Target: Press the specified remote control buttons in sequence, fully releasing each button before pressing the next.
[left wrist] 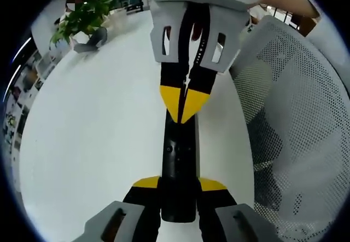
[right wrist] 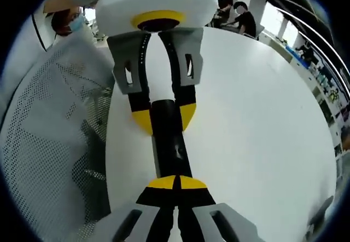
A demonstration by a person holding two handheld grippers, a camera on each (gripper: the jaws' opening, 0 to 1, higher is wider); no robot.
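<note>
remote held between two grippers over white table

item: black remote control point(left wrist: 178, 168), long and slim, lay lengthwise above the white table point(left wrist: 98, 143). a few small buttons showed on its upper face; their labels were too small to read.

left gripper point(left wrist: 179, 186): its yellow-tipped jaws stood narrow, one on each side of the remote's near end, clamping it. in the right gripper view the same gripper point(right wrist: 163, 117) came in from the top, yellow tips on either side of the remote point(right wrist: 170, 140).

right gripper point(right wrist: 176, 183): jaws closed, yellow tips touching each other, resting on the near end of the remote. in the left gripper view it point(left wrist: 184, 104) came down from the top, its tips together in a point, touching the remote's far end.

surroundings: white mesh chair point(left wrist: 298, 116) just beside the table edge; potted green plant point(left wrist: 82, 17) at the table's far corner; people seated well beyond the table point(right wrist: 243, 15) in the right gripper view.
</note>
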